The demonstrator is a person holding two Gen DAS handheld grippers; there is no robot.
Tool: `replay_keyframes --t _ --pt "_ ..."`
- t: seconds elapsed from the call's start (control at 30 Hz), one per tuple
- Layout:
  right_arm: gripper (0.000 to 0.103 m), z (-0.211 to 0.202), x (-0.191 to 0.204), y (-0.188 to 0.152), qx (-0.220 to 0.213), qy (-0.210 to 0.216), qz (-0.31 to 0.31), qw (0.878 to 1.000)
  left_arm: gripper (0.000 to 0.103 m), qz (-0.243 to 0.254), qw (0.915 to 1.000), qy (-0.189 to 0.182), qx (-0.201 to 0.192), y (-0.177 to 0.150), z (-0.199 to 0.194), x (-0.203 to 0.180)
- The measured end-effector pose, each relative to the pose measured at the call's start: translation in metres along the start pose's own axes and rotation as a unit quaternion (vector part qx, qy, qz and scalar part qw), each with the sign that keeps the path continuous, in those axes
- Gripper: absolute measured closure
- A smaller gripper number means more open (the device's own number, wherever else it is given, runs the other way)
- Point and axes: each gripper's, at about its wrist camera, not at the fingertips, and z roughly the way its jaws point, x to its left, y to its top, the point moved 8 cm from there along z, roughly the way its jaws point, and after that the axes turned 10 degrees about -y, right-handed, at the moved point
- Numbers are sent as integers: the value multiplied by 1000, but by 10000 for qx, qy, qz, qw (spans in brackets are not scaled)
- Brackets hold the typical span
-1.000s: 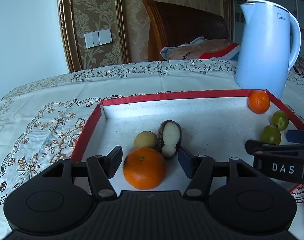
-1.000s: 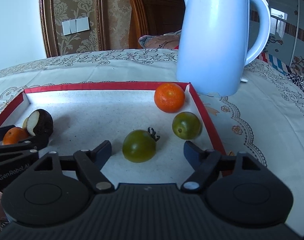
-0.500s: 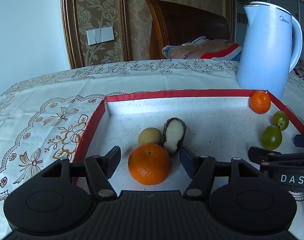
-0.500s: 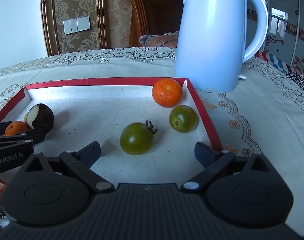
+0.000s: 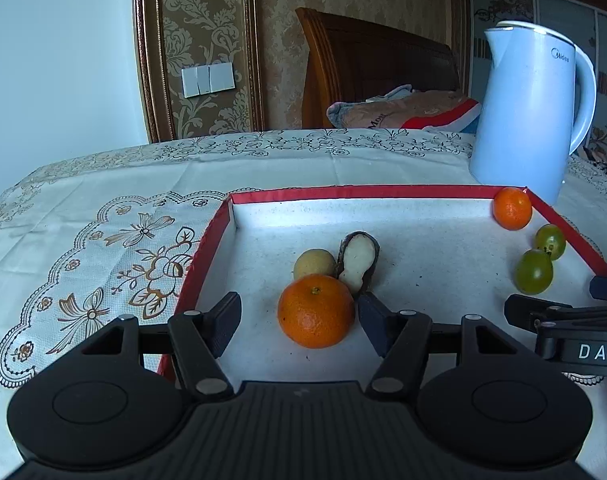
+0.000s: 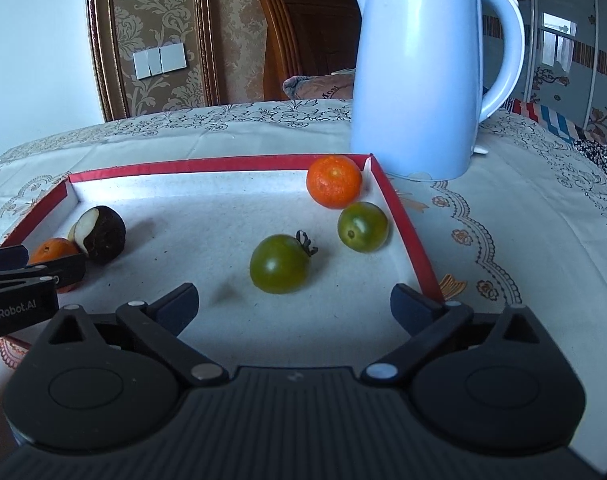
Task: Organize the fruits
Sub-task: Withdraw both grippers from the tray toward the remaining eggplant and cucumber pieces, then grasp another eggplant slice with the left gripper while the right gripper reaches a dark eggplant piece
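On tray (image 5: 403, 240), glossy orange mandarin (image 5: 316, 311), green tomato (image 6: 280, 264) with stem

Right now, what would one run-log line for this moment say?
left claw: open, around near orange | right claw: opening, empty, short of stemmed green tomato | tray: six fruits

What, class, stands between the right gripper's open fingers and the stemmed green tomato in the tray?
Nothing visible. The right gripper, its jaws opening, faces the stemmed green tomato across bare tray floor. The other green tomato and small orange lie beyond it, to the right.
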Motion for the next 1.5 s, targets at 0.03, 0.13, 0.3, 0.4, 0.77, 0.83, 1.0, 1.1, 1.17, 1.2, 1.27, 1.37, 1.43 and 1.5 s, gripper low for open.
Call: replay_keyframes --t 0.03,0.13,0.3,0.4,0.77,0.83,1.0,1.1,1.17,1.2,1.27,1.37,1.43,1.5 --pt "0 -2 0 -1 -21 13 -8 10000 38 -20 10000 -13 -11 0 -2 1" --pt "0 -7 0 -3 -79 21 -31 10000 38 -67 10000 -32 -48 -2 -8 4" --pt "0 -18 1 -6 -226 20 -128 9997 38 -143 9998 -99 -100 -5 -18 7" --pt "0 -29 2 -9 -385 50 -162 9991 38 -123 9997 -130 -142 -7 -24 6" --pt "0 -60 -12 -18 -581 486 152 9970 23 165 9974 -554 -437 -21 -64 -6" --pt "0 -61 -15 -21 -516 562 244 9968 23 379 9959 -663 -490 -26 -71 -13" --pt "0 -62 -21 -23 -505 575 420 9962 23 780 9915 -913 -510 -34 -80 -27" --pt "0 -60 -21 -23 -452 566 432 9964 23 951 9885 -1088 -438 -37 -78 -37" --pt "0 -60 -21 -24 -454 579 423 9964 23 1067 9868 -1169 -343 -41 -75 -42" --pt "0 -60 -20 -24 -460 582 409 9964 23 1123 9859 -1202 -306 -43 -74 -44" --pt "0 -60 -20 -24 -458 573 391 9965 23 1239 9840 -1252 -256 -46 -73 -48" --pt "0 -59 -20 -24 -426 570 410 9966 23 1372 9814 -1328 -185 -50 -72 -54" --pt "0 -59 -21 -25 -408 558 419 9967 23 1429 9806 -1331 -155 -52 -71 -56" --pt "0 -59 -21 -25 -410 555 420 9967 23 1428 9805 -1343 -118 -53 -70 -56"
